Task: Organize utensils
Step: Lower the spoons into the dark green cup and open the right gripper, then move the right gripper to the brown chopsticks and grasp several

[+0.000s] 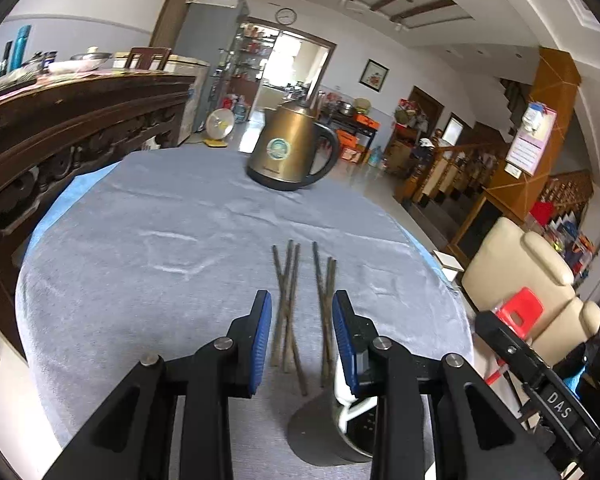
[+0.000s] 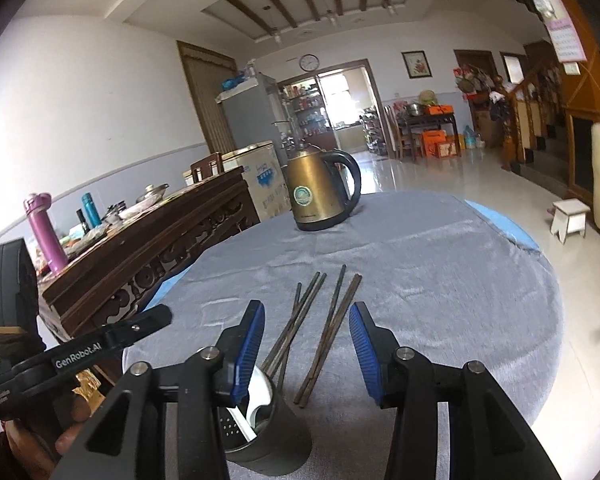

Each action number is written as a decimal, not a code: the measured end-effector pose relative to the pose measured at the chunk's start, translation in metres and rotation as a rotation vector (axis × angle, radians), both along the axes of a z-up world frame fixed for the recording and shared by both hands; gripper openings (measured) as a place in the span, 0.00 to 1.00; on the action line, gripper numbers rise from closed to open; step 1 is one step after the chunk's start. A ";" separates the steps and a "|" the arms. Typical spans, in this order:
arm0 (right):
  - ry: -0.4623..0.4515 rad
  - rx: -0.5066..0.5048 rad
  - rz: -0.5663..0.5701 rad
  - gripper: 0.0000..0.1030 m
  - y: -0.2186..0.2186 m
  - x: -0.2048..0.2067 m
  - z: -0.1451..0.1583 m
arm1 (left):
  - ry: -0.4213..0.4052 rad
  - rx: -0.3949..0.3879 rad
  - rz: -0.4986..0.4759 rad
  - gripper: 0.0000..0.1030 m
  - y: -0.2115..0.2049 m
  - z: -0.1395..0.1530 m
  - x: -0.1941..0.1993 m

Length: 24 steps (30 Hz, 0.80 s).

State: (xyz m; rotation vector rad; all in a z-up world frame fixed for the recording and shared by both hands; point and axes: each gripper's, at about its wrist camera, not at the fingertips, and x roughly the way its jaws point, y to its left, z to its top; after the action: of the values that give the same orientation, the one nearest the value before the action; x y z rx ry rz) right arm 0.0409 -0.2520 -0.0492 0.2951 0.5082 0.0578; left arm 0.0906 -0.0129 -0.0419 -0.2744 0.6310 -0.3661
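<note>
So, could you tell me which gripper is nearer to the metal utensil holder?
Left, though only slightly. The left gripper hangs open right above the metal utensil holder, whose rim meets its right finger. The right gripper, also open, sits just right of the holder.

"GenRobot.AI" stands on the left gripper (image 2: 112, 354) body in the right view; "DAS" on the right gripper (image 1: 560, 404) body.

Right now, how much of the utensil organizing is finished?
Done: a white spoon stands in the metal utensil holder. In hand: nothing; left gripper and right gripper have open jaws. Left: six chopsticks lie on the gray tablecloth.
</note>
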 end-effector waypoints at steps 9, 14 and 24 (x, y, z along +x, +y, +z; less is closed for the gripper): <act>0.074 0.068 -0.015 0.46 -0.017 0.013 -0.016 | 0.093 0.042 0.030 0.32 0.013 -0.019 0.028; 0.160 0.120 -0.015 0.46 -0.035 0.037 -0.029 | 0.147 0.098 0.008 0.32 0.014 -0.030 0.057; 0.396 0.167 0.111 0.38 -0.056 0.157 -0.062 | 0.290 0.206 -0.069 0.32 -0.013 -0.048 0.152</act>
State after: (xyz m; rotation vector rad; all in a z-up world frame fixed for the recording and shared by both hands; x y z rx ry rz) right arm 0.1974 -0.3082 -0.1113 0.4451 0.9158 0.1521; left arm 0.2423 -0.0254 -0.0895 -0.1090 0.9582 -0.3273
